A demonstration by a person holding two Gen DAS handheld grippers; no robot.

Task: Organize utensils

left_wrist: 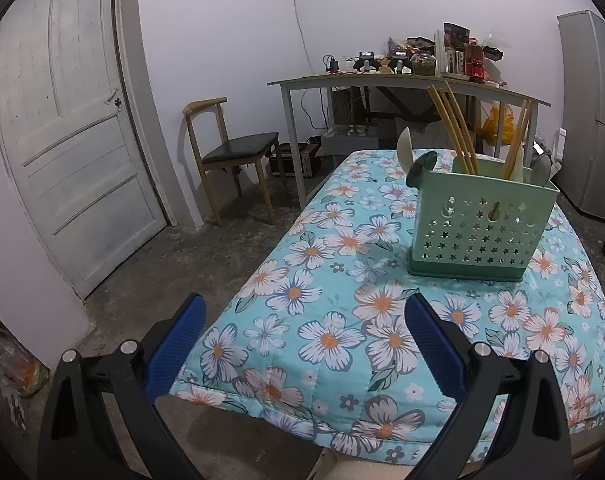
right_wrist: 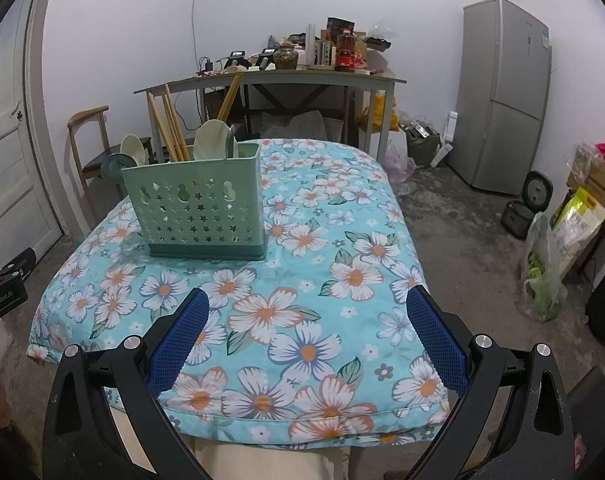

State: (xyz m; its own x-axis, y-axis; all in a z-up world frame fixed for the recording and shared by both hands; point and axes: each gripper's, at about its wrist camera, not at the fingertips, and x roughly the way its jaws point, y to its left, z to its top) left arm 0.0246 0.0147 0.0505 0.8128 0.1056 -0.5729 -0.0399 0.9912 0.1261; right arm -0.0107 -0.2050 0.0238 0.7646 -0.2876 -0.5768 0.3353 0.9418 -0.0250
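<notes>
Both grippers hung spread and empty; the caddy (left_wrist: pixel 478 224) sat upper right of the left gripper (left_wrist: pixel 304 340), upper left of the right gripper (right_wrist: pixel 308 334).

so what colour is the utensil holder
Pale mint green with a darker green base and star cut-outs; clearest in the right wrist view.

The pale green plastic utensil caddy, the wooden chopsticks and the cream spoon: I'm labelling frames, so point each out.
Pale green plastic utensil caddy (right_wrist: pixel 200 216): right wrist view, star-perforated front wall.
Wooden chopsticks (left_wrist: pixel 454 128): left wrist view, mid-shaft above rim.
Cream spoon (right_wrist: pixel 211 138): right wrist view, bowl.
</notes>
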